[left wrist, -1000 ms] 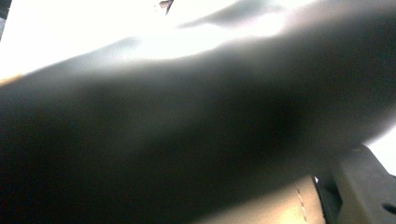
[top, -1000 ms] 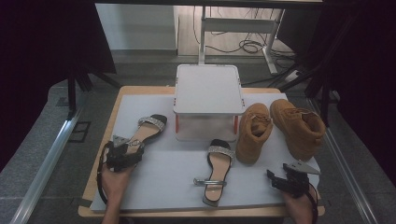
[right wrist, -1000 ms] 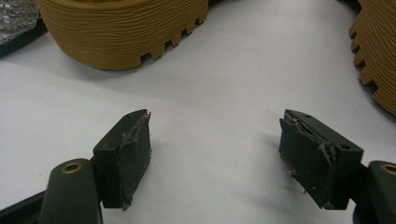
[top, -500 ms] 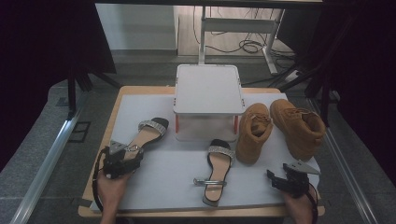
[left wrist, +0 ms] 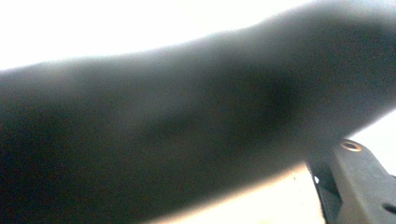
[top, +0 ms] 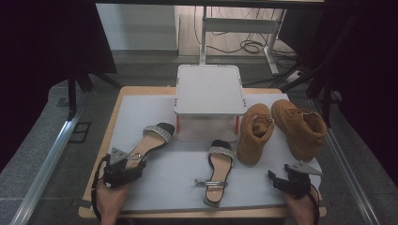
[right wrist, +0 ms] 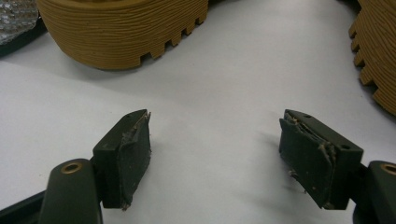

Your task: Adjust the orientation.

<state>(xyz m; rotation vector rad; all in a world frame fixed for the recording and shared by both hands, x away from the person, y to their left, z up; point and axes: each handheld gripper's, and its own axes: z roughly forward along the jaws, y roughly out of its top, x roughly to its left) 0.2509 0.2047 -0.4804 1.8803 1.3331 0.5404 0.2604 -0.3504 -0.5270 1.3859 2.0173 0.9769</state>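
Observation:
A flat sandal with a silver toe strap (top: 154, 138) lies slanted at the table's left. My left gripper (top: 133, 162) is shut on its heel end. In the left gripper view the sandal (left wrist: 163, 140) is a dark blur right against the camera. A matching sandal (top: 218, 171) lies in the middle near the front edge. Two tan boots (top: 254, 133) (top: 300, 127) stand at the right. My right gripper (top: 277, 180) rests open on the white mat in front of them. In the right gripper view (right wrist: 215, 154) nothing lies between its jaws, and the ribbed boot soles (right wrist: 121, 32) (right wrist: 379, 60) lie beyond.
A white box with a flat lid (top: 209, 91) stands at the middle back of the white mat (top: 136, 110). The wooden table edge (top: 187, 214) runs along the front. Cables and a metal frame (top: 244, 28) are on the floor behind the table.
My left gripper has drawn back toward the front edge, and the left sandal has come with it. The right gripper has stayed where it was.

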